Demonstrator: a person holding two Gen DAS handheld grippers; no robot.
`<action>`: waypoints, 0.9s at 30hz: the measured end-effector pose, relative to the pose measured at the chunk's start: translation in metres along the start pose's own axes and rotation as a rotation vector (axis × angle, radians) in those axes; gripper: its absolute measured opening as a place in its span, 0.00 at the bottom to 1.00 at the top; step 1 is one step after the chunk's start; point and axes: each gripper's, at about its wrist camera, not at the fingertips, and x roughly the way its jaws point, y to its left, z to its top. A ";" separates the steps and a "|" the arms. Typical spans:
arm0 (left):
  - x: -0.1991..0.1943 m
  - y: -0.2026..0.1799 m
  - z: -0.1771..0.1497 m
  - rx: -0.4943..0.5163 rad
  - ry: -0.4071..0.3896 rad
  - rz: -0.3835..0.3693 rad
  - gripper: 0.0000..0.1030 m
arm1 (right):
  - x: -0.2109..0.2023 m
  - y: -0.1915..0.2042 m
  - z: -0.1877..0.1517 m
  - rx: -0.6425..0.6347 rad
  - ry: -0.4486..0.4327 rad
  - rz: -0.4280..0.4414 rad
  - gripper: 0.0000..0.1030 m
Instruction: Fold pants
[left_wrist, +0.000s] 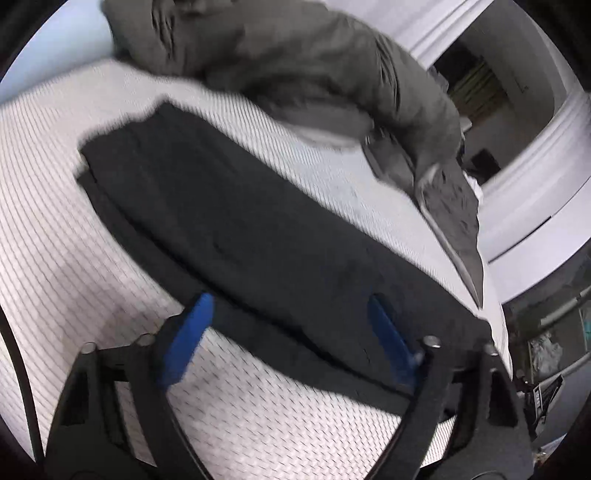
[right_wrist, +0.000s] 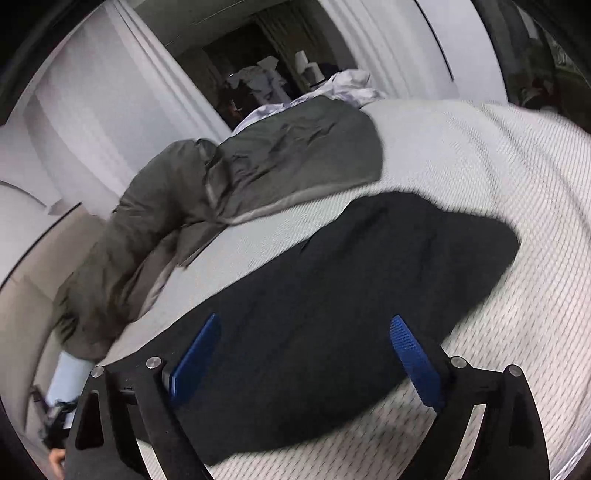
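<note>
Black pants lie flat in a long band on a white textured mattress. They also show in the right wrist view. My left gripper is open, its blue pads spread over the near end of the pants, just above them. My right gripper is open too, hovering over the other near end of the pants. Neither holds any cloth. Both views are blurred by motion.
A bunched grey-green duvet lies along the far side of the bed; it also shows in the right wrist view. White doors and a dark doorway stand behind. The mattress edge drops off at the right.
</note>
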 end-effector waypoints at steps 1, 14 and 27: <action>0.008 -0.003 -0.006 -0.005 0.012 -0.008 0.74 | 0.000 0.001 -0.009 0.020 0.010 0.021 0.91; 0.035 -0.017 -0.028 0.080 -0.002 0.027 0.02 | 0.015 0.013 -0.039 -0.020 0.066 0.023 0.91; 0.009 0.005 -0.037 0.058 0.005 0.087 0.58 | -0.001 -0.056 -0.019 0.161 0.046 0.026 0.91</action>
